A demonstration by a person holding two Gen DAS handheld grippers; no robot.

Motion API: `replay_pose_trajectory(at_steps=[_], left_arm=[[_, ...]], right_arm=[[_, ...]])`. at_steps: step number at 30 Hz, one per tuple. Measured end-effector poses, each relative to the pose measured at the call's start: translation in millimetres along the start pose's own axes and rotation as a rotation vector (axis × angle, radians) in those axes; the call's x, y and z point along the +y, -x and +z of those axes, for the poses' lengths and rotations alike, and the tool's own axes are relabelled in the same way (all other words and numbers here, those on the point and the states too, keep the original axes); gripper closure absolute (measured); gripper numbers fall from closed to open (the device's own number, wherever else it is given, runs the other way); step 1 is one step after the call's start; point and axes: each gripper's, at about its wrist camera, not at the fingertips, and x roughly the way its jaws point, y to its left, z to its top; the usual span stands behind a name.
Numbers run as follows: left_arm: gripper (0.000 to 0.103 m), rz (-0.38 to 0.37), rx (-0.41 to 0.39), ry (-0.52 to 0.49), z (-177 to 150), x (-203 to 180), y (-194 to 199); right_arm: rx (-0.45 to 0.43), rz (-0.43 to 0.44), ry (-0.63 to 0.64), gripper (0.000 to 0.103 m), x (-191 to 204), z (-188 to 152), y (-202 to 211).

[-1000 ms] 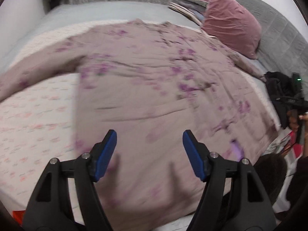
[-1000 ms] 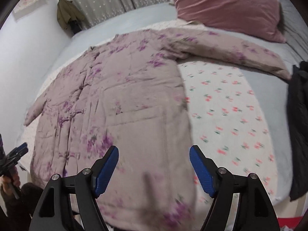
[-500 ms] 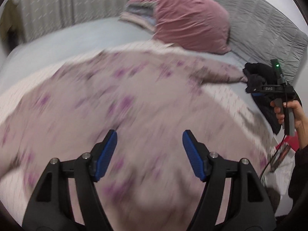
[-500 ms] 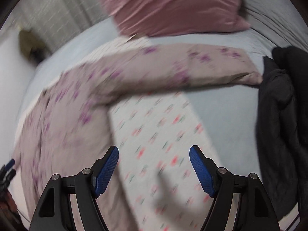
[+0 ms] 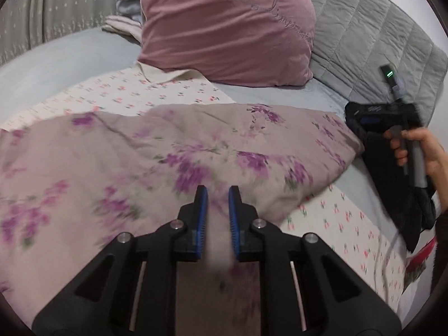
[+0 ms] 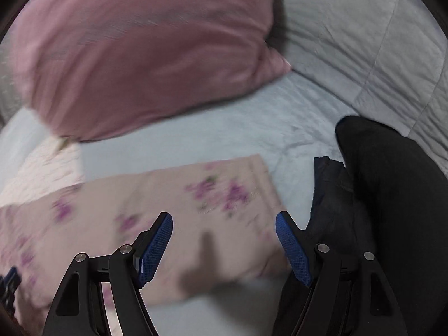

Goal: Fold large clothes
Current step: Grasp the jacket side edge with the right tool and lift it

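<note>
Your spread, empty right tool (image 6: 224,245) hung just short of the mauve floral quilted garment's sleeve cuff (image 6: 235,193), sleeve running leftward toward your left tool (image 5: 217,193), clenched on its fabric.

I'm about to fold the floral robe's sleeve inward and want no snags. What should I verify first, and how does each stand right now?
1. Left gripper shut on the mauve quilted robe with purple flowers: jaws have just been closing and fabric runs between the pads; ok.
2. Right gripper open: ok.
3. Right gripper over the robe's sleeve end: above it, not touching; ok.
4. Sleeve lying flat: ok, though blurred.
5. Black garment clear of the sleeve: apart from the cuff but beside the right finger; cannot tell.
6. Dusty-pink velvet pillow off the robe: ok.
</note>
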Motion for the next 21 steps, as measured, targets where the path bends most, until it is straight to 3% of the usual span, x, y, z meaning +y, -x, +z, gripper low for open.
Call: replay_pose_trajectory(at_steps=[3,5,7,10,12,15,17,21], left_arm=[[0.086,-0.045,-0.001,0.043,-8.1,7.2,-14.5],[0.086,-0.08,-0.005,0.064,-9.5,14.2,-12.1],[0.086,-0.083,-0.051,0.062,-1.5,15.3,2.7],[0.086,-0.096,-0.115,0.062,5.8,11.2,12.6],[0.086,-0.126,-0.052,0.055,2.4,5.2,-5.7],[0.086,-0.092,0.098,-0.006,-12.7,-8.6,-48.8],[0.085,-0.096,0.09,-0.001,-11.2,-8.6,-47.2],[0.084,-0.175,0.067,0.075,-13.0,6.2,-44.2]], right_arm=[[0.067,-0.041,-0.067,0.027,-8.7,8.1,-49.0],[0.057,-0.047,-0.096,0.037,-8.2,1.6,-70.7],[-0.034,-0.099,-0.011,0.094,8.9,1.1,-64.5],[-0.154,-0.25,0.156,0.097,42.6,4.7,-41.0],[-0.263,-0.347,0.214,0.097,49.3,15.2,-29.9],[-0.183,-0.426,0.162,0.101,32.2,32.8,-66.1],[-0.126,-0.526,0.148,0.101,24.2,26.0,-92.4],[-0.207,-0.433,0.009,0.095,15.6,9.6,-67.1]])
